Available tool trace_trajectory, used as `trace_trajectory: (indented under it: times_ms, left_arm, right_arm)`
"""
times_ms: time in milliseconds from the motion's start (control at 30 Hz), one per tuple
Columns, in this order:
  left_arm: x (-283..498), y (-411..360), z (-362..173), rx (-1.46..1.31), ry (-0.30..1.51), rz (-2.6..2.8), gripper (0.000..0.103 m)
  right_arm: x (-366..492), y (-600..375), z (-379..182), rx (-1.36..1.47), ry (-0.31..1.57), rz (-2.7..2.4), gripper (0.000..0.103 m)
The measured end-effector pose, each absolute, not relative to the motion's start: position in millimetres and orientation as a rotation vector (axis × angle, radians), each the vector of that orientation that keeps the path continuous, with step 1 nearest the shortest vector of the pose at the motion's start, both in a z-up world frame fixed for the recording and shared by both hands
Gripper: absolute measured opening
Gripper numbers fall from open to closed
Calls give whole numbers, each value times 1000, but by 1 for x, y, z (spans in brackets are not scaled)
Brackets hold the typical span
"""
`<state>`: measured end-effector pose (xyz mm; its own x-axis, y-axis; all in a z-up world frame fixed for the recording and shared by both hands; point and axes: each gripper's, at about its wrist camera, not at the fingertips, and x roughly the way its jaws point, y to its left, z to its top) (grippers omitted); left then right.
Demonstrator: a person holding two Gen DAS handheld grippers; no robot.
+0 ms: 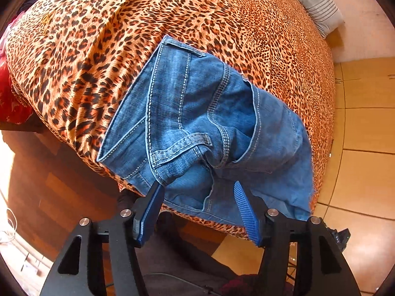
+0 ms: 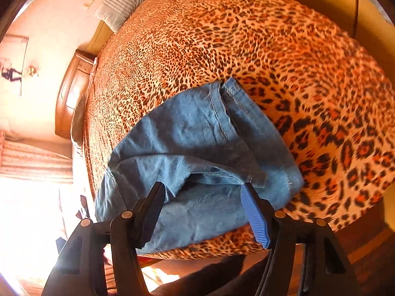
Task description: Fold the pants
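Left gripper (image 1: pixel 197 185) spread wide, clasping nothing, poised just above the near edge of the folded blue jeans (image 1: pixel 205 128); right gripper (image 2: pixel 202 187) likewise splayed and empty over the same denim bundle (image 2: pixel 197 153). Pants folded into a compact stack near the foot edge of a bed draped in a leopard-print cover (image 1: pixel 222 19). Further out, a grey pillow (image 1: pixel 318 7) at the headboard end, tan floor tiles (image 1: pixel 365 128) alongside, a wooden nightstand (image 2: pixel 74 93), bright window glare.
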<state>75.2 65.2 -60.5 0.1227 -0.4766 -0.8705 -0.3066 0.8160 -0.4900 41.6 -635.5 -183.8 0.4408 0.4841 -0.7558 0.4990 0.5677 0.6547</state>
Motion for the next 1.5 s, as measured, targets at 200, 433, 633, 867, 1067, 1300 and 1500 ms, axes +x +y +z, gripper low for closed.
trace_trajectory:
  times_ms: [200, 433, 633, 867, 1067, 1300, 1500]
  left_arm:
    - [72, 78, -83, -833, 1481, -82, 68]
    - [75, 87, -107, -1065, 1503, -44, 69]
    - [67, 87, -65, -1058, 1437, -96, 72]
    - [88, 68, -111, -919, 1548, -37, 70]
    - [120, 60, -133, -786, 1591, 11, 21]
    - [121, 66, -59, -769, 1464, -111, 9]
    - [89, 71, -127, -744, 1678, -14, 9]
  right_arm:
    - [46, -632, -229, 1348, 1137, -63, 66]
    - [60, -627, -251, 1551, 1148, -117, 66]
    - [66, -626, -252, 1557, 1164, -130, 66]
    - [65, -628, -257, 1569, 1178, -144, 66]
    - [67, -630, -264, 1544, 1166, -176, 36]
    - [65, -643, -164, 1243, 938, 49, 8]
    - [24, -631, -221, 1162, 1191, -28, 9]
